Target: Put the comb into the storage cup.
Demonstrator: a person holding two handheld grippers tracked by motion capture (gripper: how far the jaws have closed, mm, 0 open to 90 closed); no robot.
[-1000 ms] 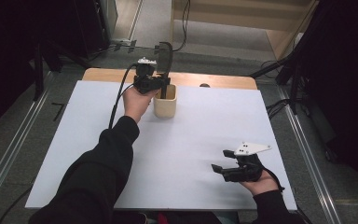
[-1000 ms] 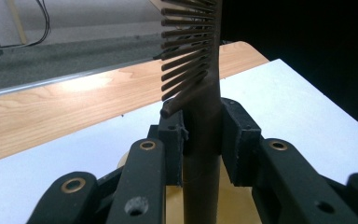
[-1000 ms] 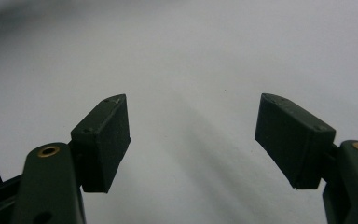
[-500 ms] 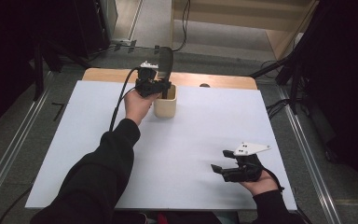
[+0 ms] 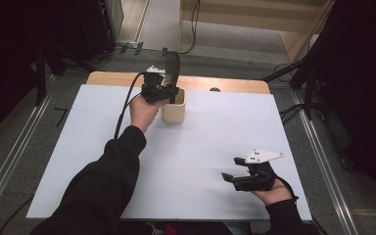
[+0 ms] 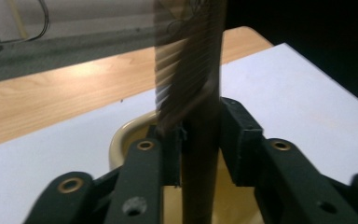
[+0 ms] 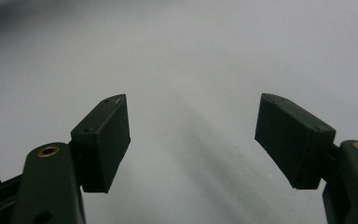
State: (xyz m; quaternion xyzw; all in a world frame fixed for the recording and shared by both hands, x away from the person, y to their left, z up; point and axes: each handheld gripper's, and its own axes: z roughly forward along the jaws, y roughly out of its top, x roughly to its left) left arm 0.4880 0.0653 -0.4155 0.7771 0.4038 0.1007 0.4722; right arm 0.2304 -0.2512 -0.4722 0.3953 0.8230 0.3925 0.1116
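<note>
A cream cup (image 5: 174, 115) stands on the white table top (image 5: 215, 137) near its far edge. My left gripper (image 5: 170, 95) hovers over the cup's rim (image 6: 121, 135) with a dark brown comb (image 6: 191, 70) upright between its jaws. The comb's lower end reaches down into the cup and its toothed top (image 5: 175, 63) is blurred. The jaws have just been opening a little, and the pads (image 6: 240, 140) stand close beside the comb with hardly any gap. My right gripper (image 5: 230, 168) rests low at the near right, jaws wide apart (image 7: 191, 135), nothing between them.
A strip of bare wooden table (image 5: 225, 84) shows beyond the white sheet. Metal rails (image 5: 318, 156) run along both sides of the table. A black cable (image 5: 127, 105) trails from the left gripper over the sheet.
Both hands stay where they were. The comb still stands over the cup in the left gripper, with no clear shift in the high view.
</note>
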